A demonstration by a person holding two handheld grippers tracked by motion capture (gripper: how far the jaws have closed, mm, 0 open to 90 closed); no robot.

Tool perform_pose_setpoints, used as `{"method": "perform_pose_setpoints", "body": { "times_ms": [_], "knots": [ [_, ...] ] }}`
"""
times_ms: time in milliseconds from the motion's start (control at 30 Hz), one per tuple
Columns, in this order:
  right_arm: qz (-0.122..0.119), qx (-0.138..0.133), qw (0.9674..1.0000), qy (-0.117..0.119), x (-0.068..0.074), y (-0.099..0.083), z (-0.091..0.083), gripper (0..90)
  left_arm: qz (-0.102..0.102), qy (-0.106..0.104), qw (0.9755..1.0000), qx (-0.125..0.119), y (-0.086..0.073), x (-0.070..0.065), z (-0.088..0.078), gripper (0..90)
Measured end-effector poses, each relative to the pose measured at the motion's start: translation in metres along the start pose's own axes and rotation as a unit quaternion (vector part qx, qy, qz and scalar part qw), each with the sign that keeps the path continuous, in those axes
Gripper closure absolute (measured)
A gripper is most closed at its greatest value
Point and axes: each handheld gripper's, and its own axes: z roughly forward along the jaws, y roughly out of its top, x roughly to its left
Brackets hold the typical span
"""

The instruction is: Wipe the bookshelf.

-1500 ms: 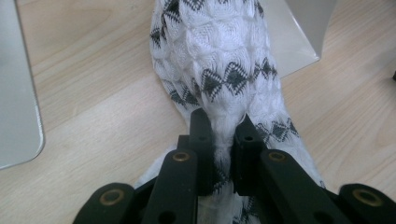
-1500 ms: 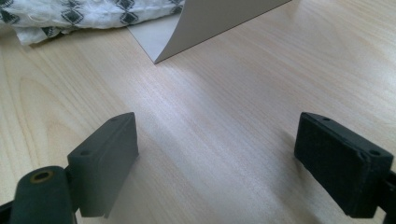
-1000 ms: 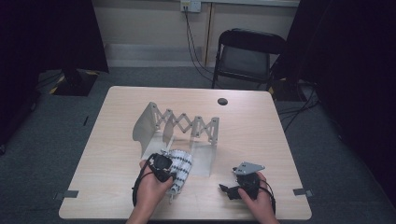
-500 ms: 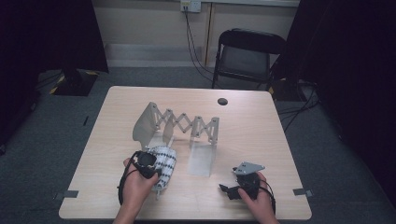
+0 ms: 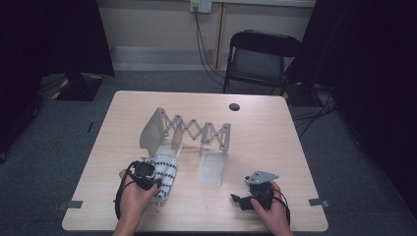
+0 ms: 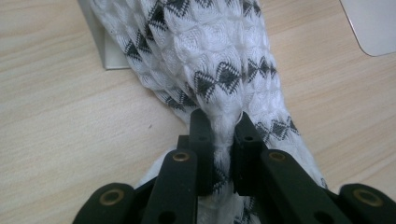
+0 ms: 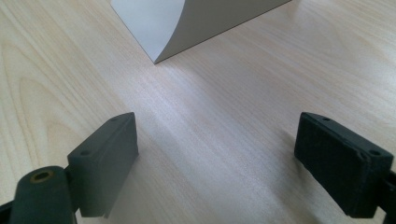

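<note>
A white knitted sock with dark diamond patterns [image 5: 165,172] [image 6: 219,60] lies on the wooden table, draped over the left foot of an accordion-style rack [image 5: 196,130]. My left gripper [image 5: 147,178] [image 6: 224,128] is shut on a bunched fold of the sock at the table's front left. My right gripper [image 5: 241,199] [image 7: 217,158] rests at the front right, open, with bare table between its jaws. A pale flat plate of the rack [image 7: 187,23] lies just ahead of it.
A small dark round disc [image 5: 234,106] sits near the table's far edge. A black folding chair [image 5: 260,59] stands behind the table. Tape marks [image 5: 74,204] lie on the carpet beside the front corners.
My left hand has slid to the left along the table's front, dragging the sock with it. The right hand has stayed where it was.
</note>
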Motion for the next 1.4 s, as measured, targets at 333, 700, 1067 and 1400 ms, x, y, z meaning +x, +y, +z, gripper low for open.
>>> {"method": "perform_pose_setpoints", "body": {
  "times_ms": [333,700,1067,1400],
  "knots": [
    [0.000,0.000,1.0000,0.000,0.000,0.000,0.000,12.8,0.019,-0.026,0.9994,-0.009,-0.003,-0.018,-0.001,81.5],
    [0.000,0.000,1.0000,0.000,0.000,0.000,0.000,12.8,0.042,-0.054,0.9976,-0.010,0.000,-0.044,0.007,78.5],
    [0.000,0.000,1.0000,0.000,0.000,0.000,0.000,12.8,0.031,-0.037,0.9980,-0.040,0.002,-0.031,-0.004,52.2],
    [0.000,0.001,1.0000,0.000,0.000,0.000,0.000,12.8,0.027,-0.002,0.9979,-0.059,0.004,-0.012,-0.021,42.7]
  ]
}}
